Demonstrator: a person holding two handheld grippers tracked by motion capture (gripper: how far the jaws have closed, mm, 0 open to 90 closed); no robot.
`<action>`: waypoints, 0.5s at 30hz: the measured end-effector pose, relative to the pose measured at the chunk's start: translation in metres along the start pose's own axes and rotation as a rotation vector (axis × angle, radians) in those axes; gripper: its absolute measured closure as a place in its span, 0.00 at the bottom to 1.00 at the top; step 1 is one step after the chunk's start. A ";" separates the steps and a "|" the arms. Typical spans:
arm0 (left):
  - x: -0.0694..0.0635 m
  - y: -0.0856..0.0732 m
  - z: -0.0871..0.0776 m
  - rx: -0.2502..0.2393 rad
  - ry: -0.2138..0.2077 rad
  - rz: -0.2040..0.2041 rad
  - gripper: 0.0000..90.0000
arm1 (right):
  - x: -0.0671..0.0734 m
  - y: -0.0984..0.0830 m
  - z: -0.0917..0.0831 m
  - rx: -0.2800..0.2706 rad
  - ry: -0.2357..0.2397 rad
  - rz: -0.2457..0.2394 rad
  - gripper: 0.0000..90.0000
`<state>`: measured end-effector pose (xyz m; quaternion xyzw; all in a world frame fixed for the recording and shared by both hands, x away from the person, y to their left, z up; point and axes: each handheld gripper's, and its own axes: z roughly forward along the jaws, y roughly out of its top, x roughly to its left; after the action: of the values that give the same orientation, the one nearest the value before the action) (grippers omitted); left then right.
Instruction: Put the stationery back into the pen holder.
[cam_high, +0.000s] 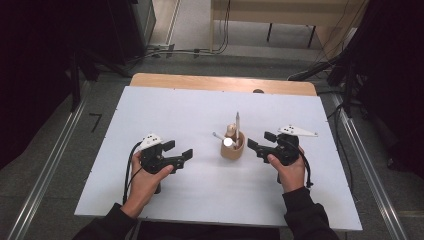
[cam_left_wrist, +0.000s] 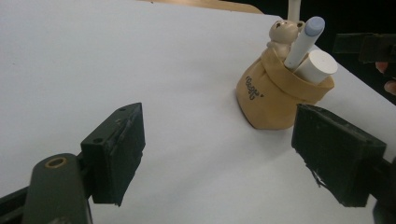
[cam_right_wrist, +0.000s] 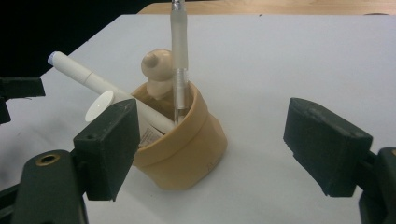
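A tan sack-shaped pen holder (cam_high: 232, 149) with a small bear figure (cam_left_wrist: 282, 32) stands upright on the white table top, between the two grippers. In it are a white marker (cam_right_wrist: 93, 79) leaning out, a clear pen (cam_right_wrist: 179, 60) standing upright, and a thick white cylinder (cam_left_wrist: 317, 67). My left gripper (cam_high: 179, 149) is to the left of the holder, open, with nothing between its jaws. My right gripper (cam_high: 261, 140) is close on the holder's right, open and empty, pointing at it. Each is held in a hand.
The white table top (cam_high: 200, 110) stretches wide around the holder, with a wooden strip (cam_high: 220, 82) along its far edge. Cables (cam_high: 200, 50) lie on the floor beyond. Metal rails (cam_high: 45, 170) run along both sides of the table.
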<state>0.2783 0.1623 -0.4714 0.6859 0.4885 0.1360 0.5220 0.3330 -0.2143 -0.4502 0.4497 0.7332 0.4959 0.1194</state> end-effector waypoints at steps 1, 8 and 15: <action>0.001 0.000 0.000 -0.004 0.003 0.000 0.20 | 0.000 0.000 -0.001 -0.001 0.000 0.004 0.19; 0.006 -0.001 -0.003 -0.001 0.021 -0.002 0.18 | -0.003 -0.002 -0.005 -0.001 -0.008 0.005 0.19; 0.013 -0.001 -0.007 -0.005 0.038 -0.010 0.17 | -0.005 -0.004 -0.008 -0.005 -0.019 0.003 0.19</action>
<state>0.2793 0.1767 -0.4733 0.6793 0.5014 0.1478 0.5150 0.3282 -0.2236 -0.4513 0.4553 0.7301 0.4935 0.1267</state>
